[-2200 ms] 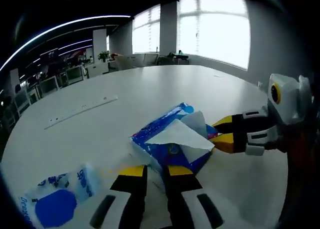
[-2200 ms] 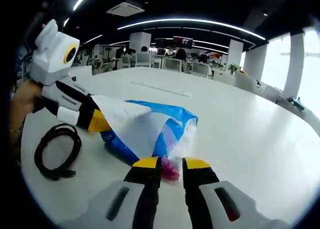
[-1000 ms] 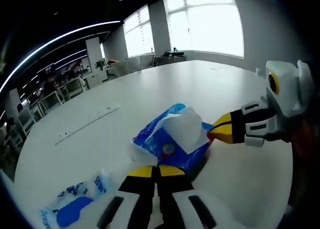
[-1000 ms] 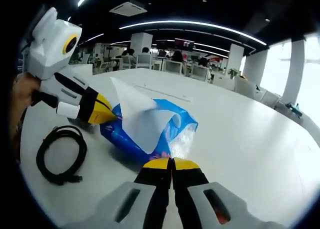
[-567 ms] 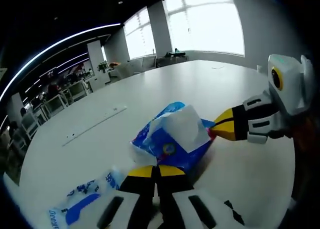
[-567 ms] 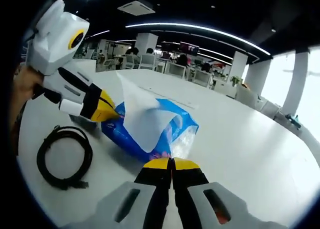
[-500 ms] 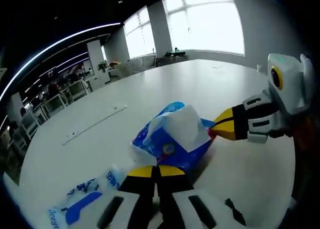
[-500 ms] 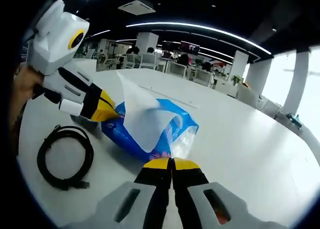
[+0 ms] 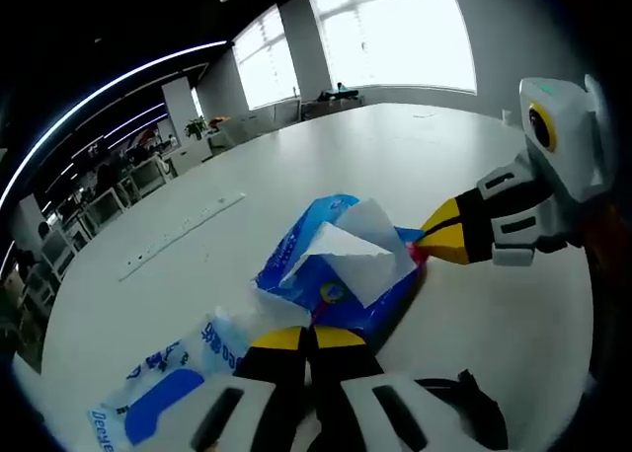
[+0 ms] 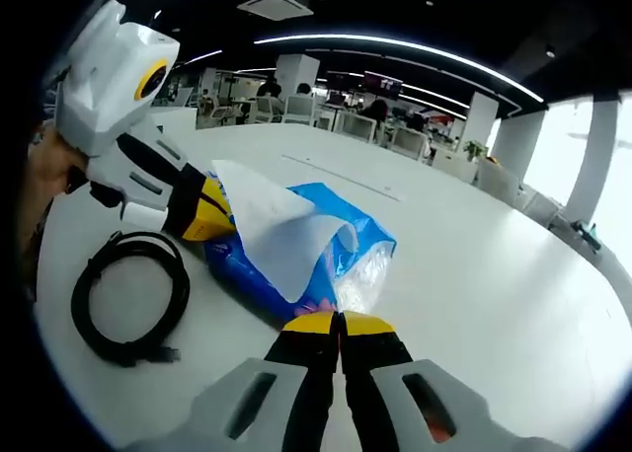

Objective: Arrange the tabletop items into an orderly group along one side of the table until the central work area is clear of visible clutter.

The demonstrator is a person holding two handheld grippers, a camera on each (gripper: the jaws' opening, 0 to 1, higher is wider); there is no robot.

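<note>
Left gripper [image 9: 310,336], yellow tips pressed together, pinching one end of the blue tissue pack [image 9: 336,269]; right gripper [image 10: 338,324] clamped just the same on the opposite end, both on it at once! The pack sits on the white table [image 10: 474,264], a white tissue [image 10: 272,230] flaring from its top. A coiled black cable [image 10: 128,294] lies just beside it, and a second blue-and-white packet [image 9: 163,398] rests close by the left gripper.

The tissue pack [image 10: 296,250] is wrapped in shiny blue plastic film, and a soft white paper tissue [image 10: 281,230] is seen at its top. The bench [image 9: 415,156] looks smooth and white. The cable [image 10: 133,294] looks like matt black rubber.
</note>
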